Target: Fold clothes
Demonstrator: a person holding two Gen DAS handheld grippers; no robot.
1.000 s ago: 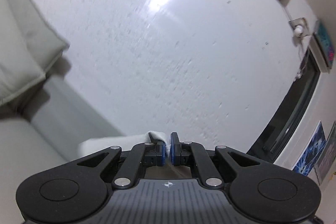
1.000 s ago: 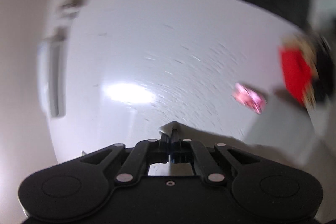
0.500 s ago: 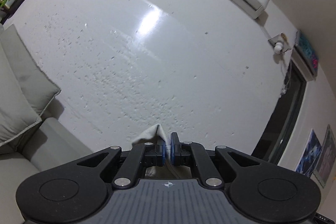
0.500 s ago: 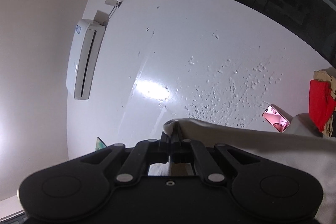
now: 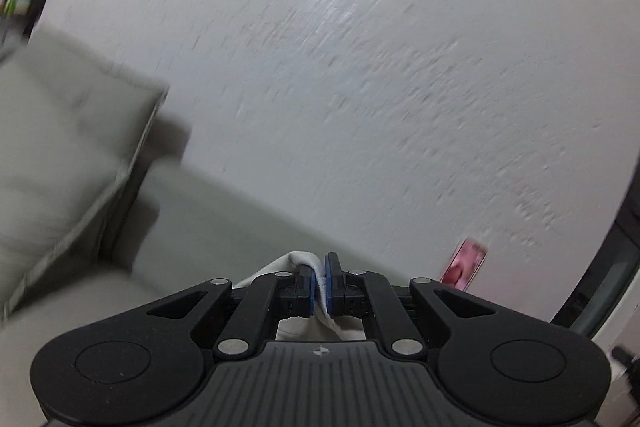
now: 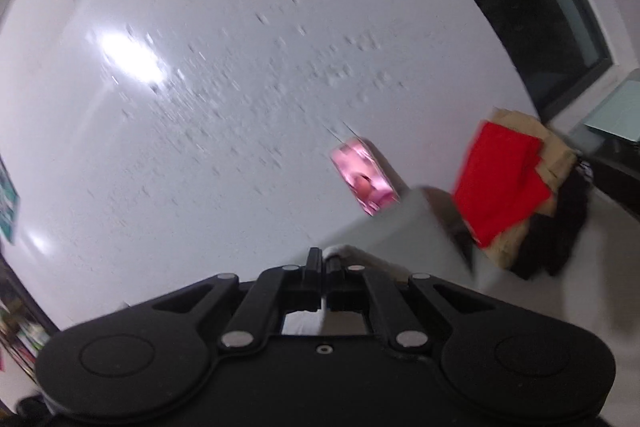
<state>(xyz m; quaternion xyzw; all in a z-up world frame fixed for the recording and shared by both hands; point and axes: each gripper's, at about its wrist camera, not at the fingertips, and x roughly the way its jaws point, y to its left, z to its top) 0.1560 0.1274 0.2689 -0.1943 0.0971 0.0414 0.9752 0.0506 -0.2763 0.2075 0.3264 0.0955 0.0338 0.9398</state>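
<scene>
A home living room: a pale grey fabric sofa (image 5: 208,227) with a plump square back cushion (image 5: 68,131) stands against a white textured wall (image 5: 360,87). Folded red, tan and dark clothes (image 6: 516,187) are piled on it beside a dark window (image 6: 532,11).

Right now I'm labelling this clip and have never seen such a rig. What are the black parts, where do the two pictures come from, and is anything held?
The black parts are two hand-held grippers, one per hand, each carrying a wide-angle camera looking along its jaws. In the left view, the left gripper is shut on a fold of white cloth, with a grey sofa cushion beyond. In the right view, the right gripper is shut on white cloth too; whether it's the same garment can't be told. Behind it lie a pink phone and a red garment on a clothes pile.
</scene>
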